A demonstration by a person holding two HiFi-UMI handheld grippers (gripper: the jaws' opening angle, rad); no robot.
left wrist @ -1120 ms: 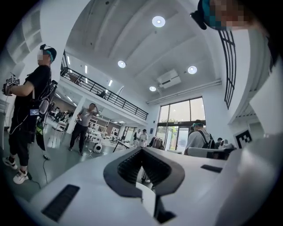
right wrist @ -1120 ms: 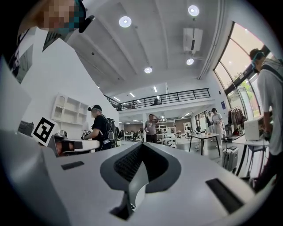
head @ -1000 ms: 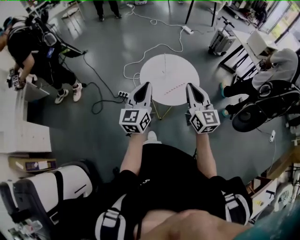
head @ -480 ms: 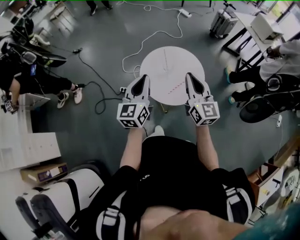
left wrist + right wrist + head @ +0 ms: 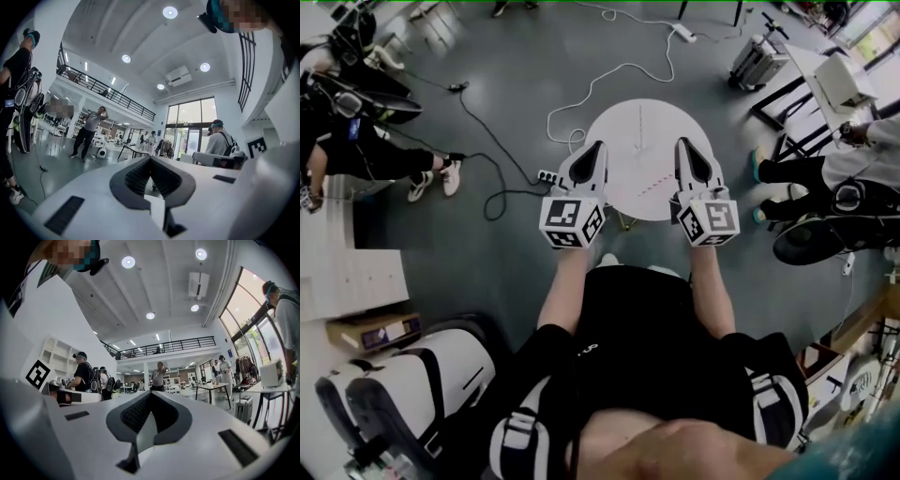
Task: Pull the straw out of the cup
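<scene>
Since the head view looks steeply down from well above, the grey floor (image 5: 516, 103) fills most of it and is cut off on every side. A white cable (image 5: 609, 75) loops across it toward the desk, and a bystander (image 5: 347, 122) at the left edge is only partly in frame. The operator's dark torso (image 5: 647, 328) hides the floor nearest the camera, and both forearms run up from it. The round white desk (image 5: 619, 131) stands ahead, its near rim covered on either side by the grippers.

The left gripper (image 5: 598, 147) and right gripper (image 5: 682, 142) are held level, side by side and apart. Each has its jaws closed: in the gripper views the pads of the left (image 5: 151, 161) and of the right (image 5: 149, 397) meet at the tip with nothing between them.

The straw (image 5: 652, 180), a thin red-and-white striped stick, lies slantwise on the desk between the two grippers, nearer the right one. A thin pale line (image 5: 640, 127) farther back on the desk is too fine to identify, and the cup cannot be made out at this size.

Compared with a second ago, both grippers reach farther along the desk's flanks. The bystander at the left has slid toward the frame edge, and the jaws are closed as before.
</scene>
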